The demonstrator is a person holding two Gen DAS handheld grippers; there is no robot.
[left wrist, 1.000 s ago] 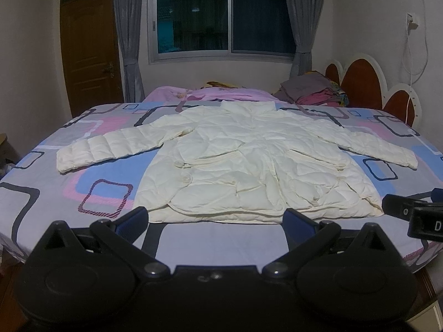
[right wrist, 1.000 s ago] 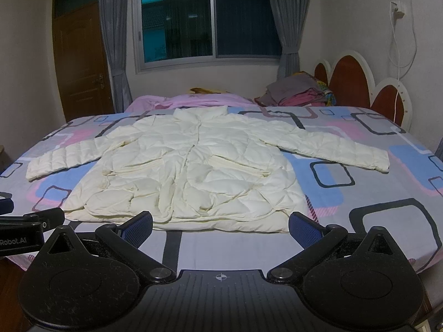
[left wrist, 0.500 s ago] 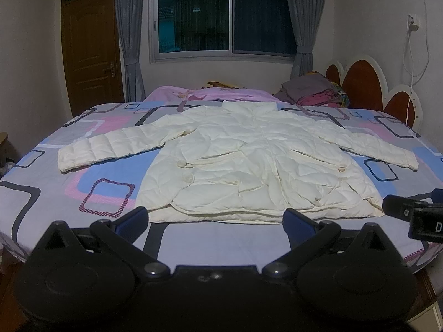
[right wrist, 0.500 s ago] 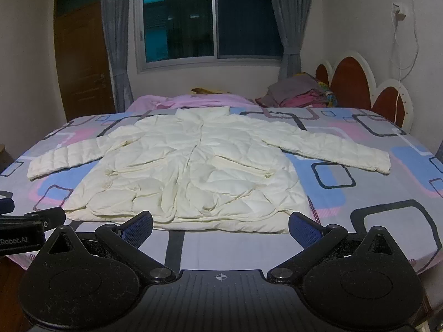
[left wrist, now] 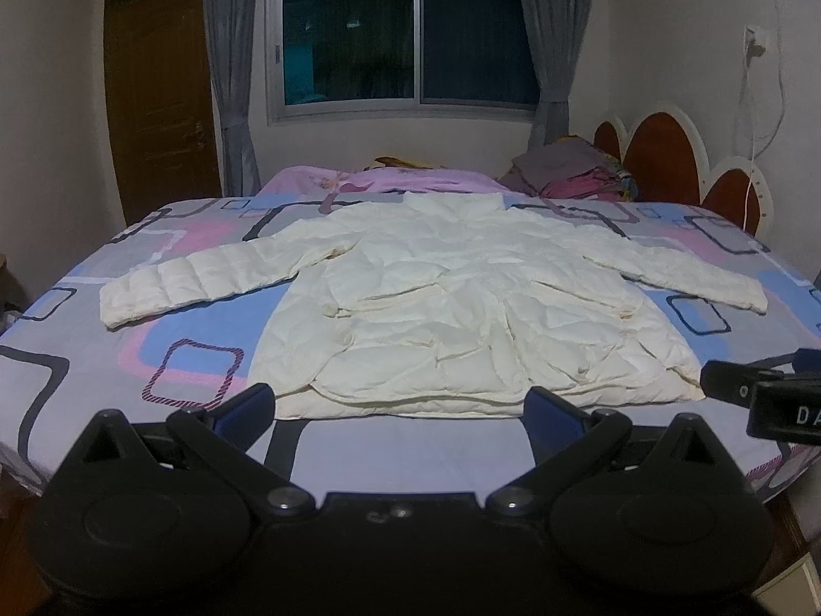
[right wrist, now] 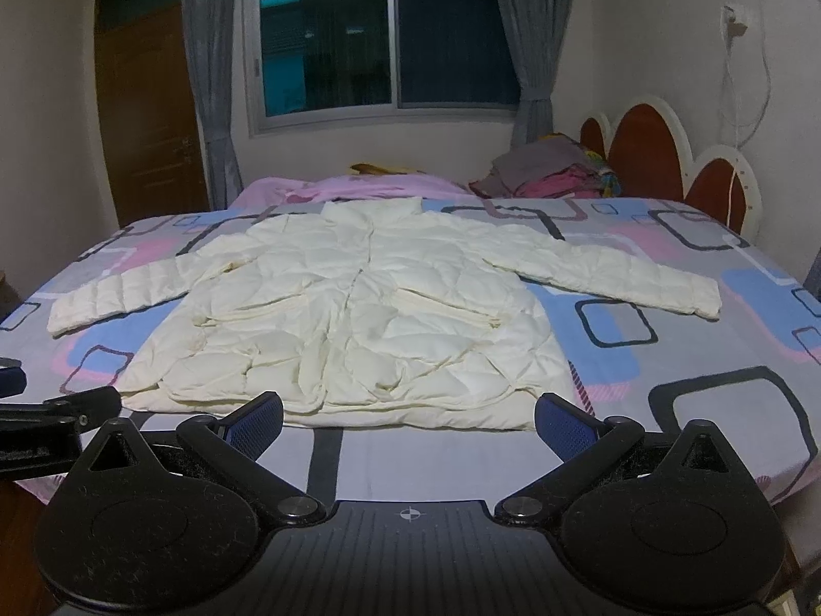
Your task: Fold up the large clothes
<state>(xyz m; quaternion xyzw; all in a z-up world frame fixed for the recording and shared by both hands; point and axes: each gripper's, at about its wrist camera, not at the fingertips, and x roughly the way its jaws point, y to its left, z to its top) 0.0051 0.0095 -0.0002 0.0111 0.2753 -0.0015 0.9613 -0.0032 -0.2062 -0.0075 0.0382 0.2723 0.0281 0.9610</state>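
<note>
From my left wrist camera, the left gripper (left wrist: pixel 400 408) stood wide apart and empty before the white puffer jacket (left wrist: pixel 451 318), spread flat, sleeves out, on the patterned bedsheet (left wrist: pixel 169 359). At the frame's right edge the right gripper (left wrist: pixel 769 400) was cut off — only the letters "DA" readable.

From my right wrist camera, the right gripper (right wrist: pixel 408 418) gaped wide, holding nothing. The left gripper (right wrist: pixel 41 421) intruded at left, its lettering too blurred to read.
</note>
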